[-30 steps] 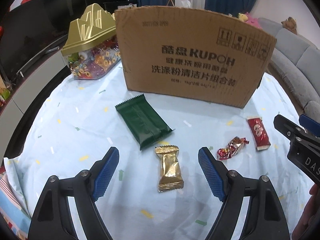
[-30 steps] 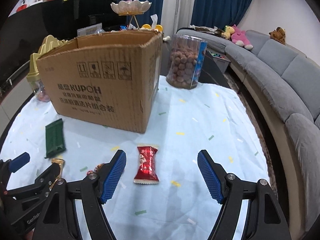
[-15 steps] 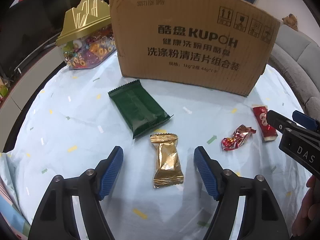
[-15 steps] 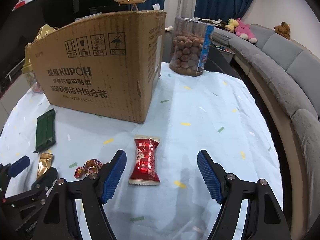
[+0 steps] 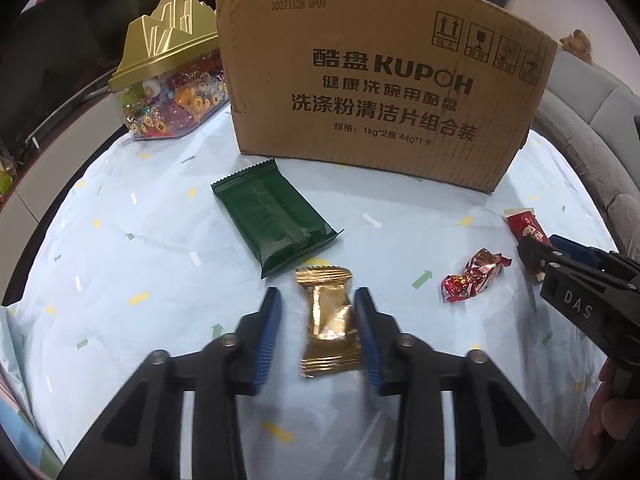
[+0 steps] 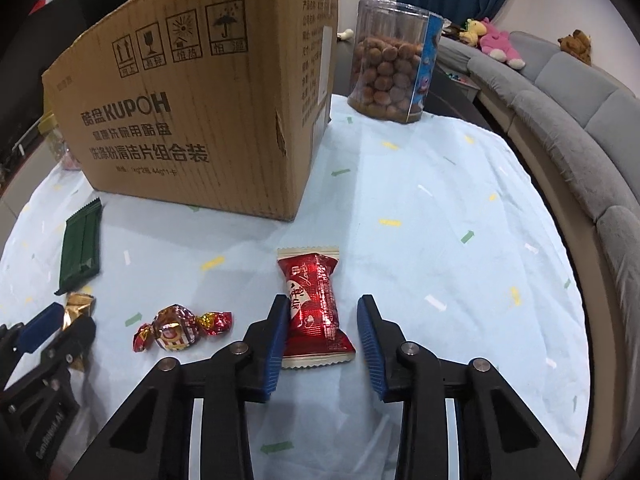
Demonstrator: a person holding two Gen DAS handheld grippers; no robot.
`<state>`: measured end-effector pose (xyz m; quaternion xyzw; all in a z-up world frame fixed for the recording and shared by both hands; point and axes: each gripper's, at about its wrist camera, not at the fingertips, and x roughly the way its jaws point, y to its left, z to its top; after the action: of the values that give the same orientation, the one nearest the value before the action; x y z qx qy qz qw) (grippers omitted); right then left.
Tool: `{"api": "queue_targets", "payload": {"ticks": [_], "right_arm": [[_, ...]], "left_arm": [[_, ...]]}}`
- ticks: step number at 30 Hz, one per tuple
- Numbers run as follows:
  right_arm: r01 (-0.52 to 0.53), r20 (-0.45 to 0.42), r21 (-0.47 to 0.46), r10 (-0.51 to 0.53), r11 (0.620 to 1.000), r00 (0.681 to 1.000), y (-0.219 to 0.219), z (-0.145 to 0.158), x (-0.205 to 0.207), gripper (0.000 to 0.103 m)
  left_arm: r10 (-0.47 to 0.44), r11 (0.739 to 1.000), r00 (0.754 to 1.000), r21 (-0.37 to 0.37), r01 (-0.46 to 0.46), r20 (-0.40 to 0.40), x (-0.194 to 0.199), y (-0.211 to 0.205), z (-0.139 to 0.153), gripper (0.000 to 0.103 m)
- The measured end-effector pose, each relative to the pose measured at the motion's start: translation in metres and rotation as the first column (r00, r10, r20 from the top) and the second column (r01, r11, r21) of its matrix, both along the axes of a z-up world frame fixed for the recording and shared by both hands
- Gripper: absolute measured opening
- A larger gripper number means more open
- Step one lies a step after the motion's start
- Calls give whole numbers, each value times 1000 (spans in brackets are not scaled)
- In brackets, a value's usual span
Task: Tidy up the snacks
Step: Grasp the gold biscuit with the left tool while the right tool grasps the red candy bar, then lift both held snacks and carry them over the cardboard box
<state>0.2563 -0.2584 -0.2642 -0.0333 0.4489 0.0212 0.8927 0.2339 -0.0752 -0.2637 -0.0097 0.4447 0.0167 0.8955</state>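
A gold-wrapped snack (image 5: 327, 320) lies on the light blue tablecloth between the blue pads of my left gripper (image 5: 318, 312); the jaws are partly closed around it, with a gap on the left side. A red-wrapped snack (image 6: 314, 304) lies between the pads of my right gripper (image 6: 323, 320), whose jaws are also narrowed but not pressing it. A dark green packet (image 5: 276, 220) and a red foil twist candy (image 5: 474, 276) lie on the cloth. The cardboard box (image 5: 380, 80) stands behind them.
A gold-lidded clear candy container (image 5: 168, 80) stands left of the box. A clear jar of brown balls (image 6: 394, 68) stands right of the box. A grey sofa (image 6: 580, 100) curves round the table's right side.
Both grippers moved forward and down over their snacks, and both pairs of jaws narrowed from wide open to closely flanking the gold and red snacks.
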Motion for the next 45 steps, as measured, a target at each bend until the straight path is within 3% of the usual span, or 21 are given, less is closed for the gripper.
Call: {"api": "queue_targets", "payload": {"ticks": [5,20,45], "right_arm": [[-11,7,0,11,1000,1000,1,1,-2,27],[12,24,-4,-12,1000,1000,-1,29,-20,26],[6,113,-28,-3,1000,994,13,96,-58,26]], "left_arm": [[-5,1000,1000,-8,5,1,0,0,2,21],[-10,1000,999,-6,10,35,-3,2,24,21],[-28,998,992,-44,34,119,-18,12,87,21]]}}
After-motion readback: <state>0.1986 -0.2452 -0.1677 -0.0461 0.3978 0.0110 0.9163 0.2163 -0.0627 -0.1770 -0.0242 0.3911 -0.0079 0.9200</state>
